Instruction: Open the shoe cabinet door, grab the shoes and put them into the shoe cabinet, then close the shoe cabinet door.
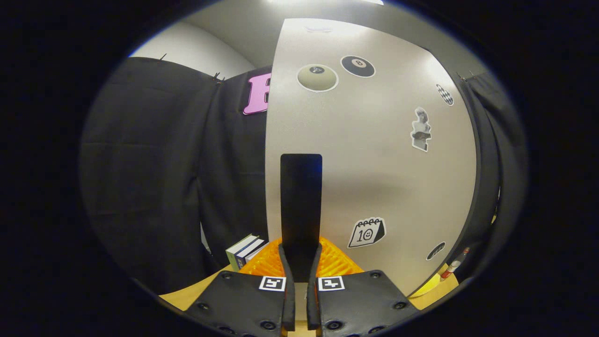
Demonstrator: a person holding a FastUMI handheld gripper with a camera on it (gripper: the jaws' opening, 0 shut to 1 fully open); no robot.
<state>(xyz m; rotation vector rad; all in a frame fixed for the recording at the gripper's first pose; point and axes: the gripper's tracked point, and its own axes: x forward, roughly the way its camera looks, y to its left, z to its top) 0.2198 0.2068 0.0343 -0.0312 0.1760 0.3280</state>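
The gripper (301, 262) is clamped on the black upright handle (301, 206) of the shoe cabinet door (374, 154), both fingers (286, 276) pressed against its lower end with almost no gap left between them. The pale door, dotted with stickers such as an eight-ball (358, 66) and a calendar page (367, 232), rises just beyond the fingers. An orange ridged object (334, 263) lies on the wooden surface (187, 295) right behind the fingers, with a few books (243, 250) standing to its left against the dark cloth, and a red-tipped marker (453, 267) lies off to the right

Recording booth dressed as a home corner.
Around me: black cloth wall (154, 178), stickered cabinet door (374, 154), stacked books (244, 250).
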